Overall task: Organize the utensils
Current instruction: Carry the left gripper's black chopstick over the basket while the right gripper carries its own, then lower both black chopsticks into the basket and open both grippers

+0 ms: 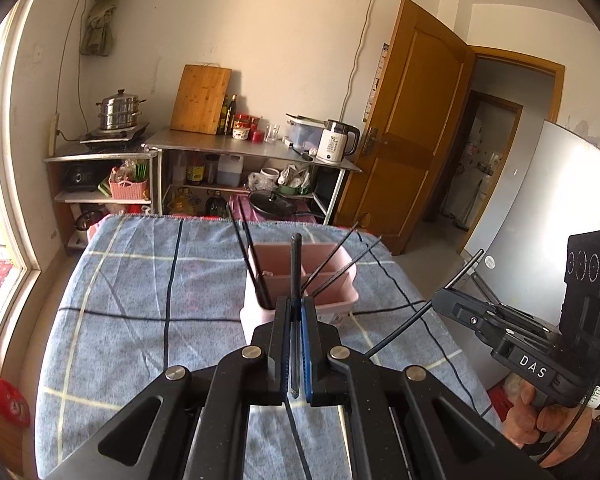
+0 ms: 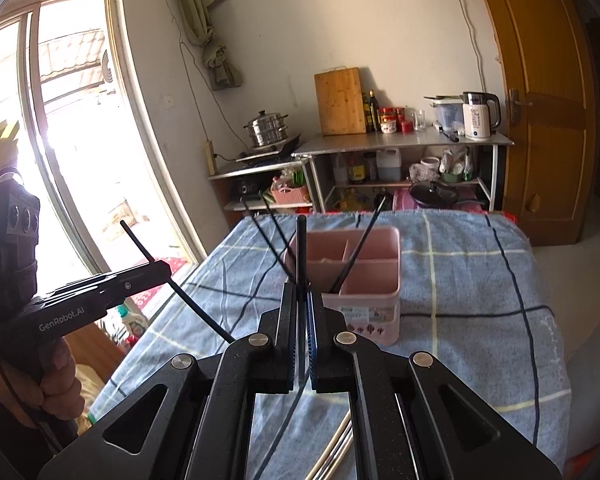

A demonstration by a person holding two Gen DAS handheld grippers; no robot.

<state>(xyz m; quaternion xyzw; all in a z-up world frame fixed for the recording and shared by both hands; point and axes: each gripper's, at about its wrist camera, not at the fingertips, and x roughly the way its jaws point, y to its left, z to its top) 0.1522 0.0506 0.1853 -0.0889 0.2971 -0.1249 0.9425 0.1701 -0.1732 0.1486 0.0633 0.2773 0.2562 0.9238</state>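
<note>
Holding one black chopstick (image 1: pixel 296 280) apiece, the left gripper (image 1: pixel 296 308) and right gripper (image 2: pixel 303 296) are each clamped tight on a stick. Both hang above the cloth (image 1: pixel 120 300), just short of the pink holder (image 1: pixel 332 300). I judge the sticks are pinched mid-shaft so their tips can drop into a compartment beside those already standing there.

Two grippers, left gripper (image 1: pixel 296 312) and right gripper (image 2: pixel 302 300), one black chopstick (image 1: pixel 296 264) clamped in each. One pink utensil caddy (image 1: pixel 332 300) holding four more chopsticks: two left (image 1: pixel 246 248), two right (image 1: pixel 340 252). One blue plaid cloth (image 1: pixel 140 280).
</note>
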